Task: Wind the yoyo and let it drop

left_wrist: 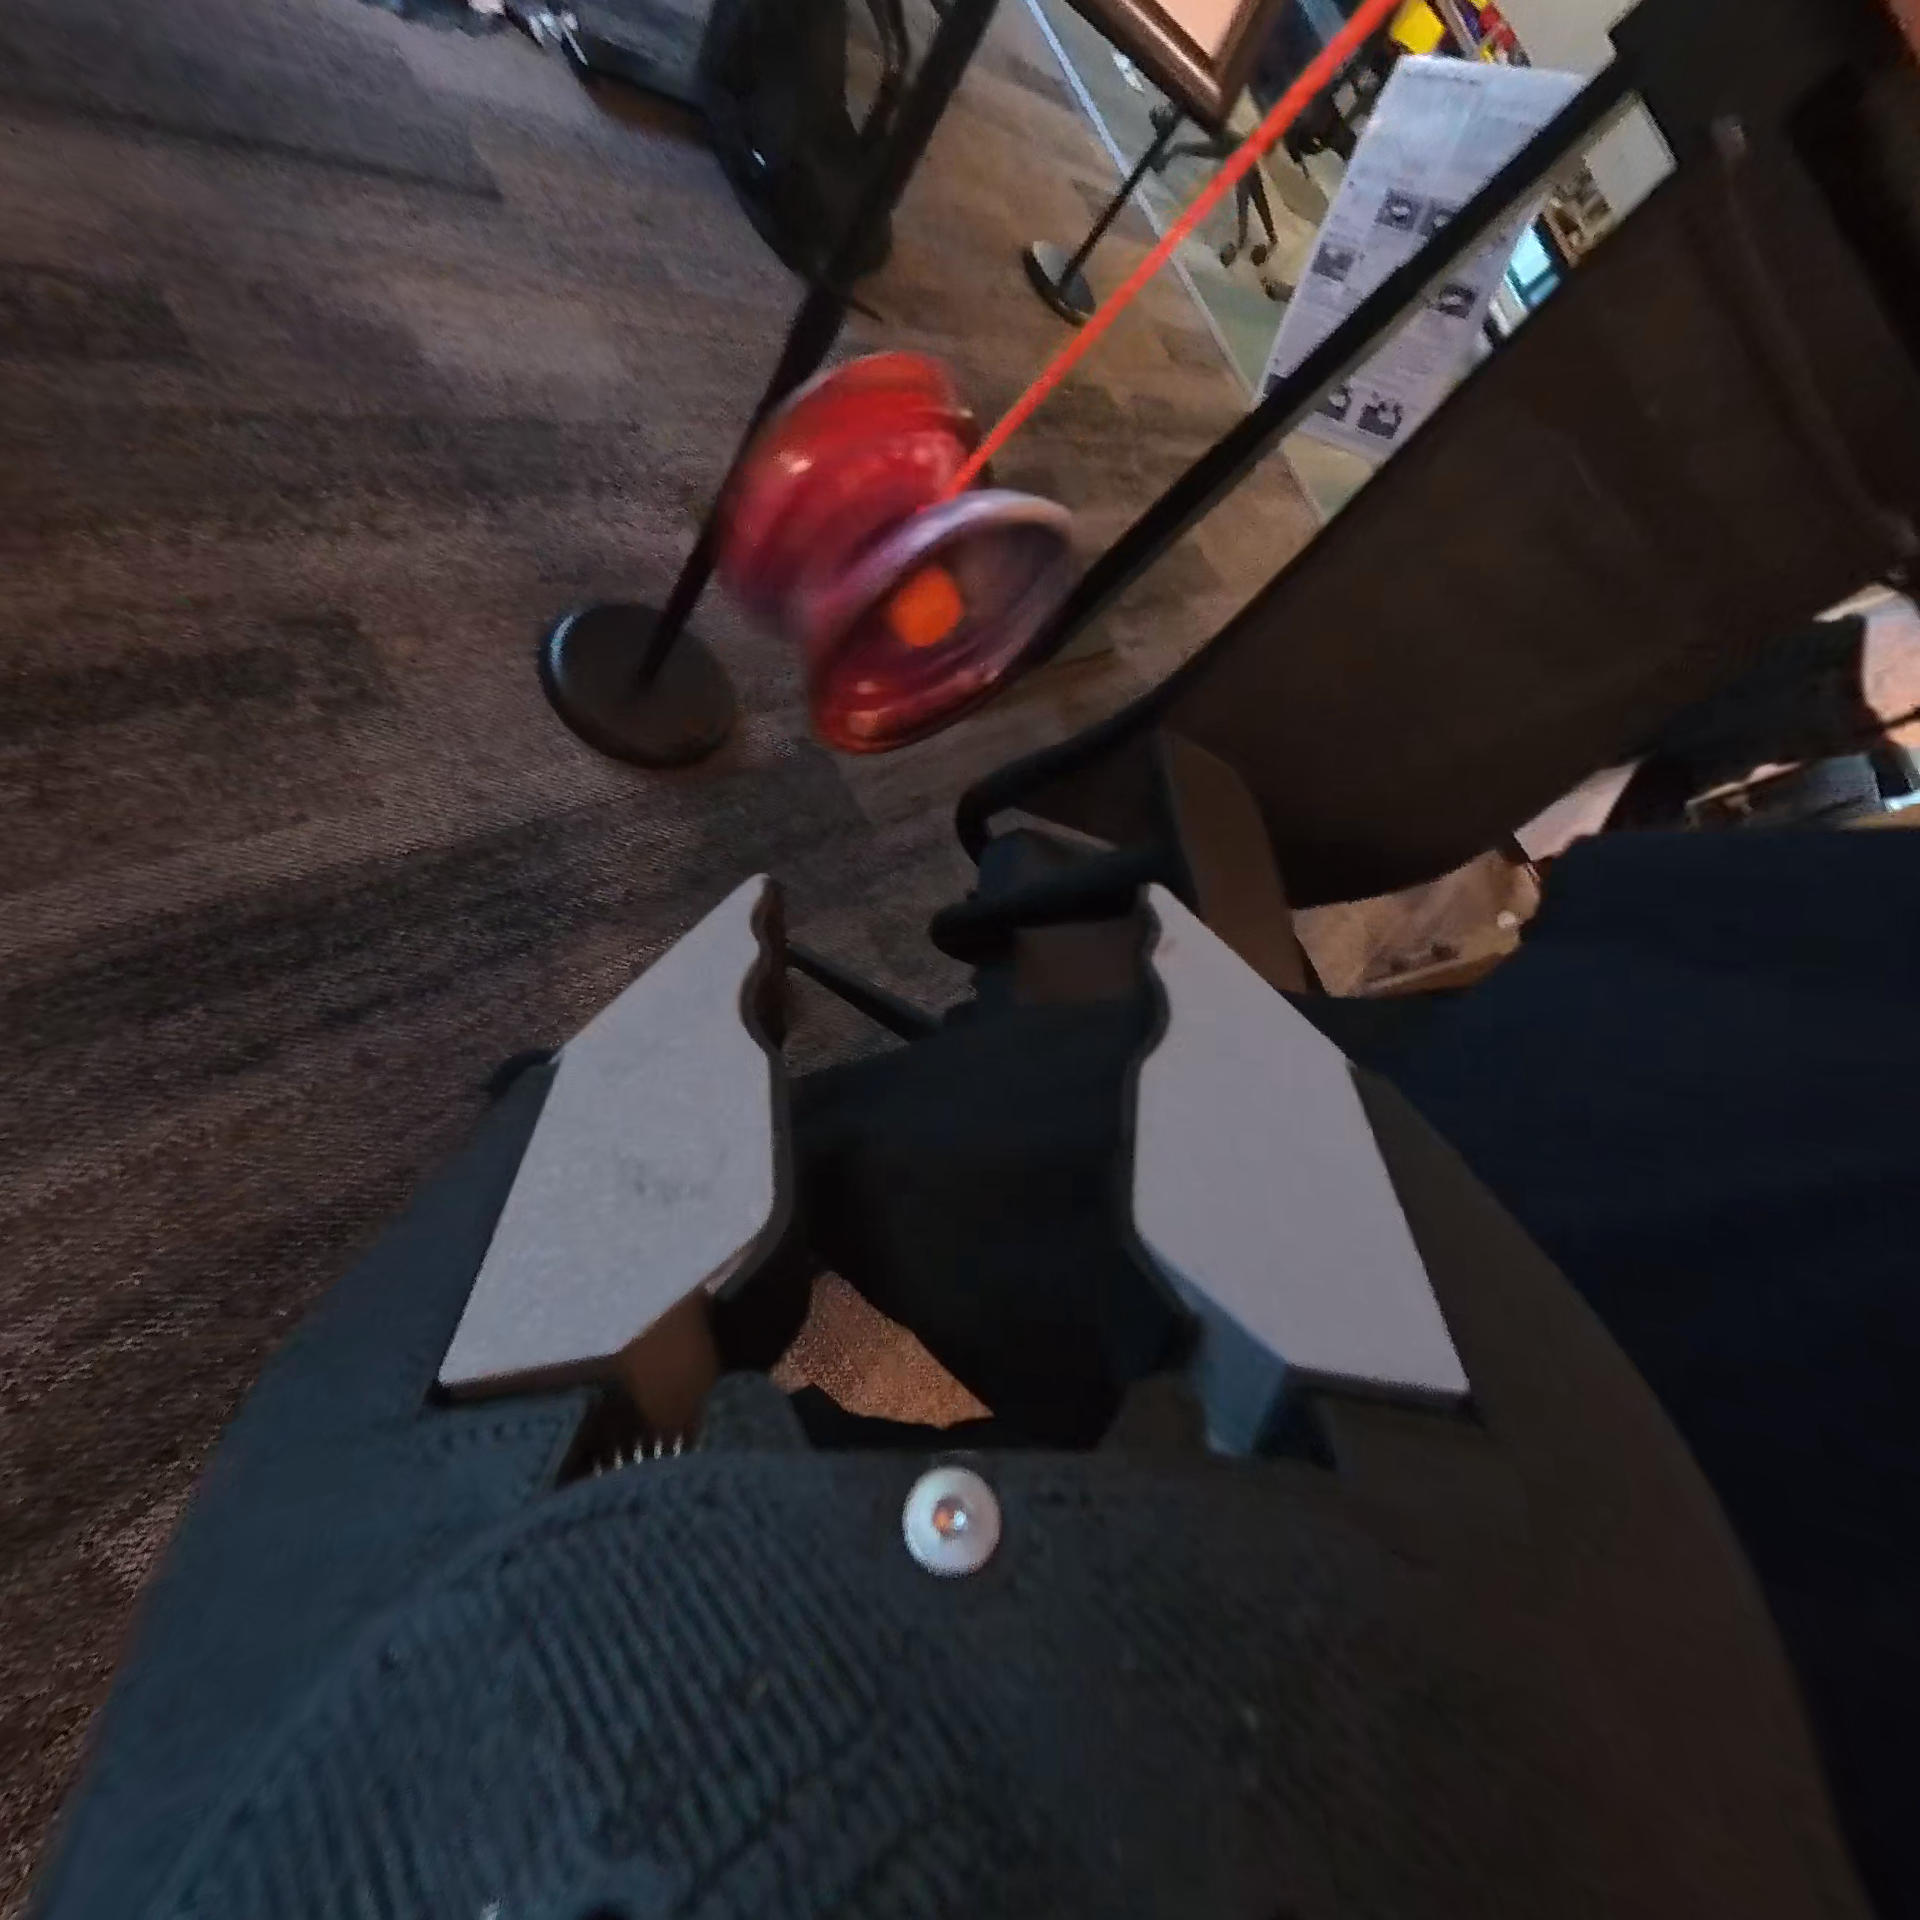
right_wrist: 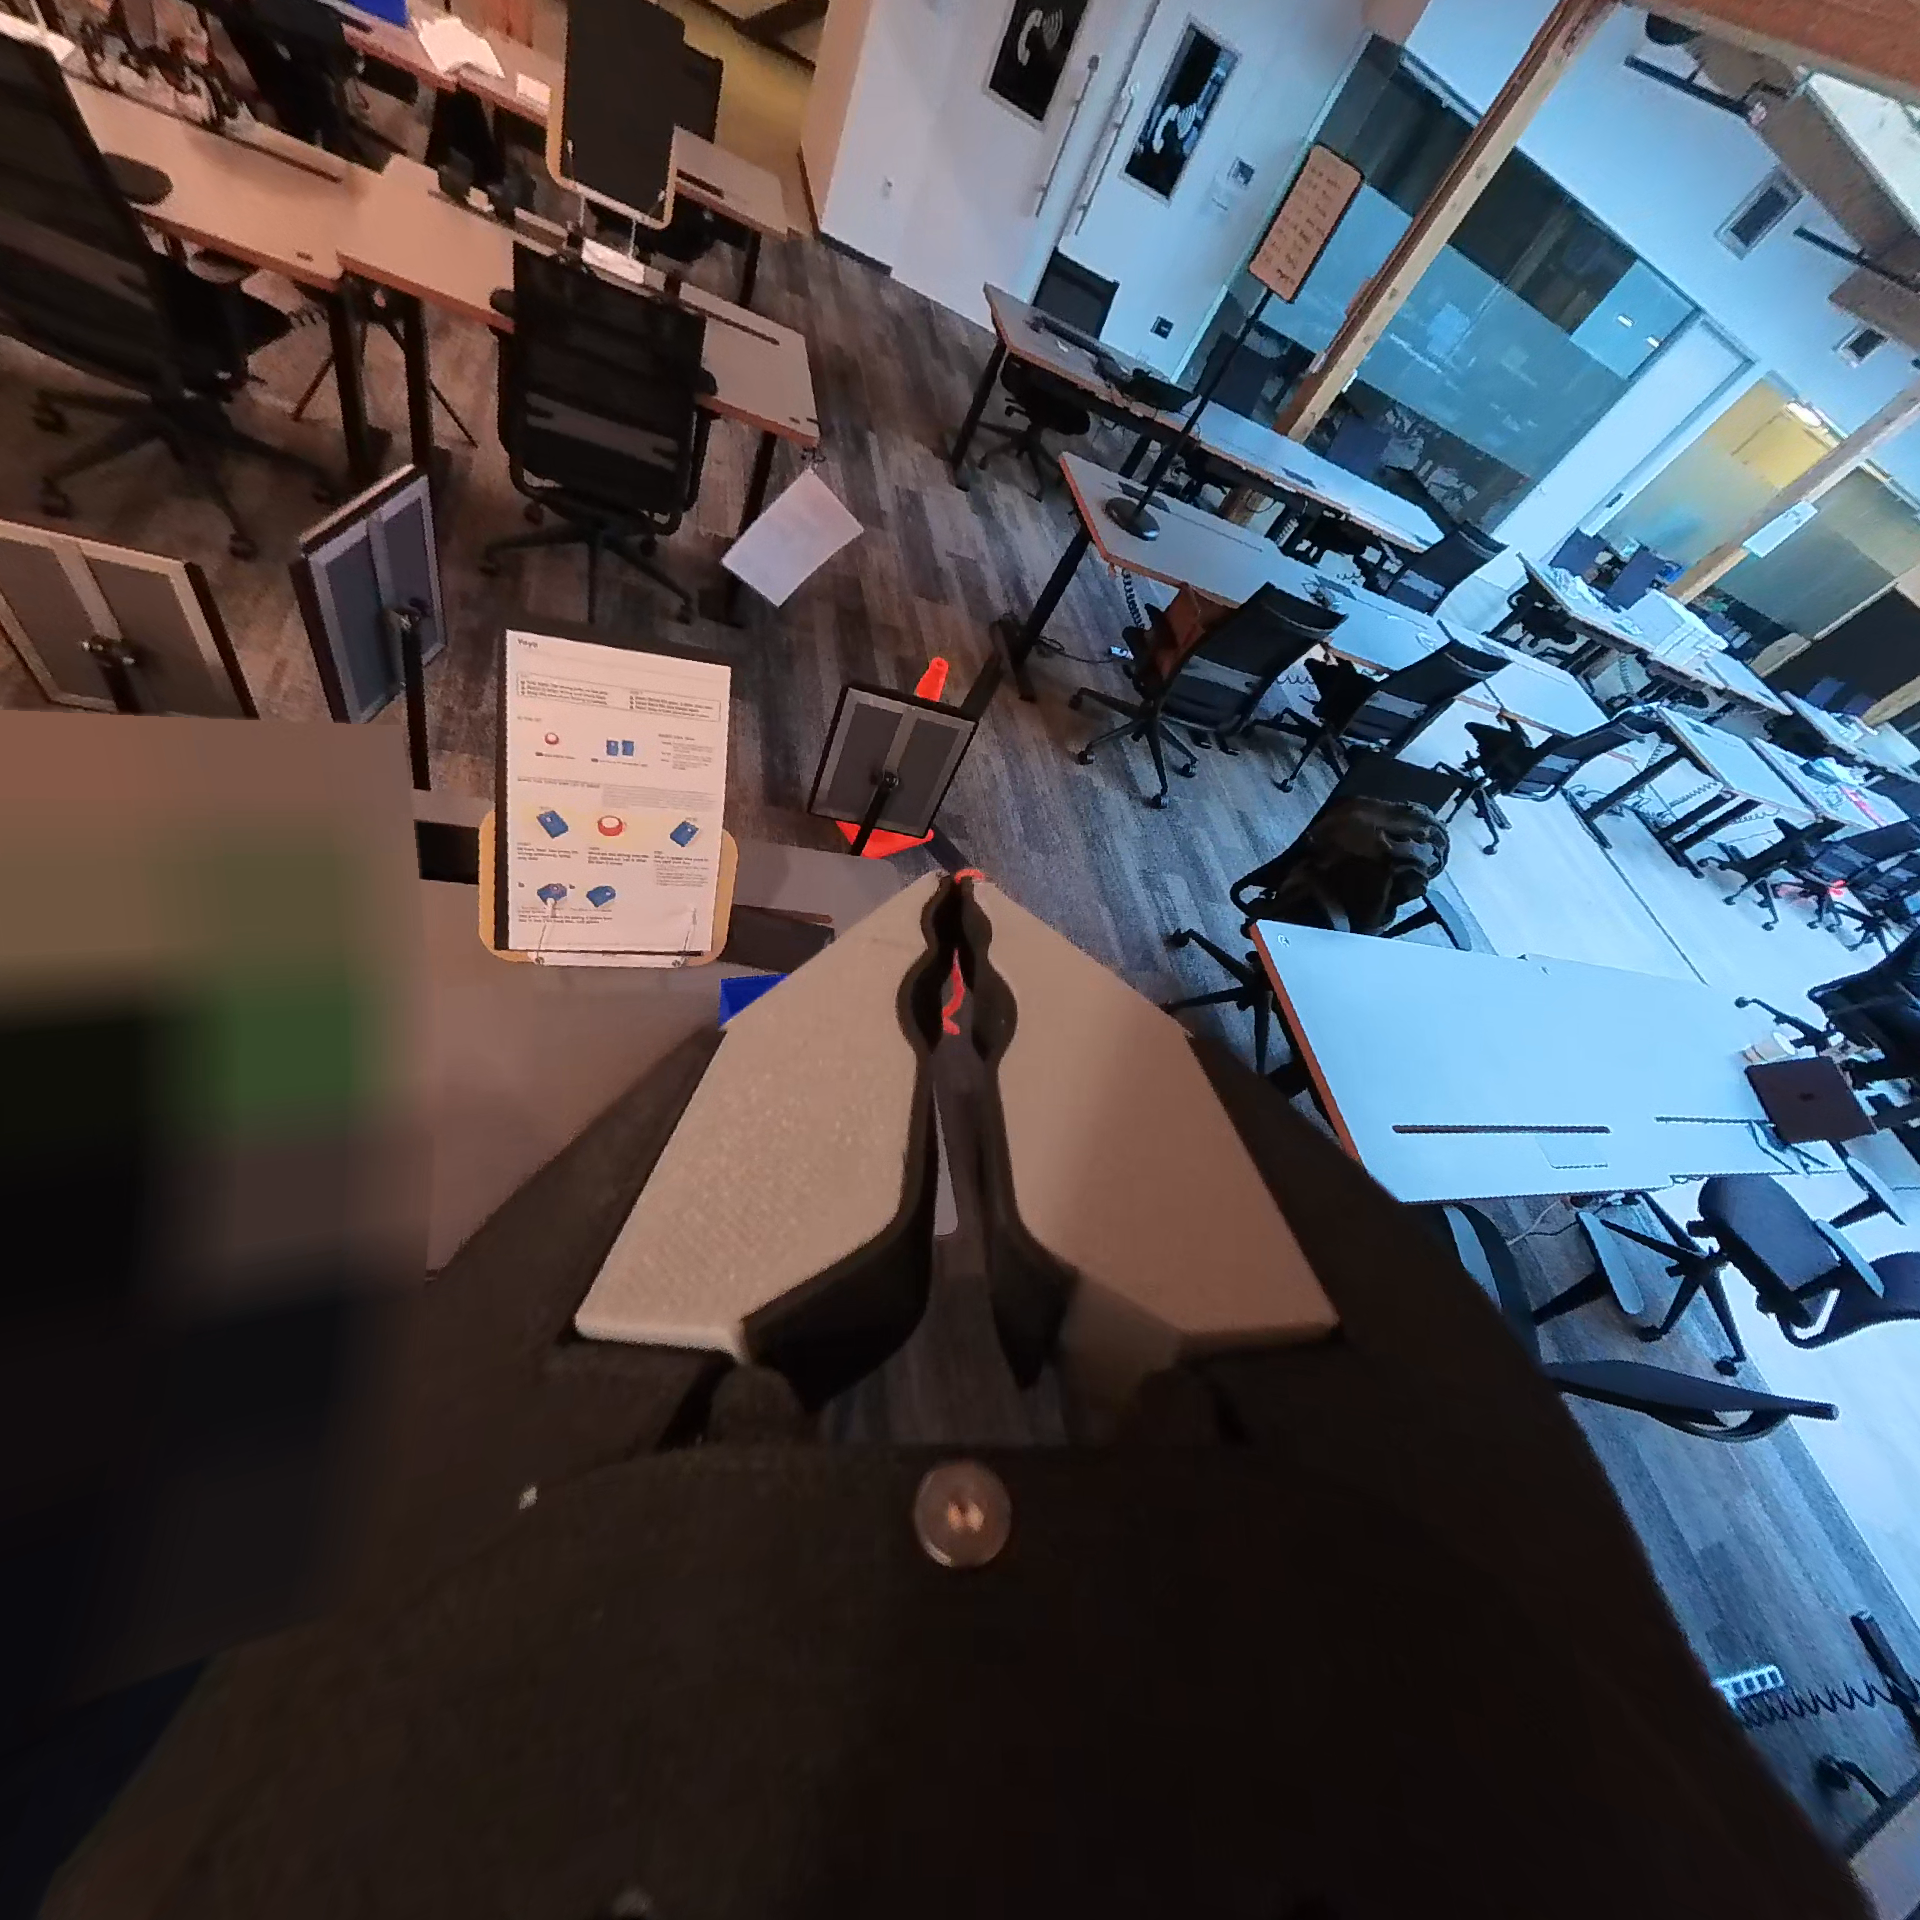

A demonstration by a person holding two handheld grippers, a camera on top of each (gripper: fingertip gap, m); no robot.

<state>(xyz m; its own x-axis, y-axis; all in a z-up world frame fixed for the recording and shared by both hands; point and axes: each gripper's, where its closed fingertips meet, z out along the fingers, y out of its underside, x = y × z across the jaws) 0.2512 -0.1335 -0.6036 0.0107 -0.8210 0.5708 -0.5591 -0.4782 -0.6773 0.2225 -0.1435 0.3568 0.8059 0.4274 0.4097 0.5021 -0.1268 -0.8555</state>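
Observation:
In the left wrist view a red yoyo (left_wrist: 891, 551) hangs in the air above the carpet, blurred, on a taut red string (left_wrist: 1174, 239) that runs up to the top right. My left gripper (left_wrist: 961, 935) points down at the floor below the yoyo, open and empty, with the yoyo well beyond its fingertips. In the right wrist view my right gripper (right_wrist: 958, 894) is shut on the red string (right_wrist: 952, 995), which shows as a short loop at the fingertips and a strand between the pads. The yoyo itself is not in that view.
Black stand bases (left_wrist: 636, 686) and poles stand on the carpet (left_wrist: 260, 520) near the yoyo. A dark trouser leg (left_wrist: 1662, 1143) is at the right. The right wrist view shows an instruction sheet on a stand (right_wrist: 613, 790), an orange cone (right_wrist: 883, 831), desks (right_wrist: 1507, 1060) and office chairs. One gripper's finger ends stand about 95 centimetres off the other's.

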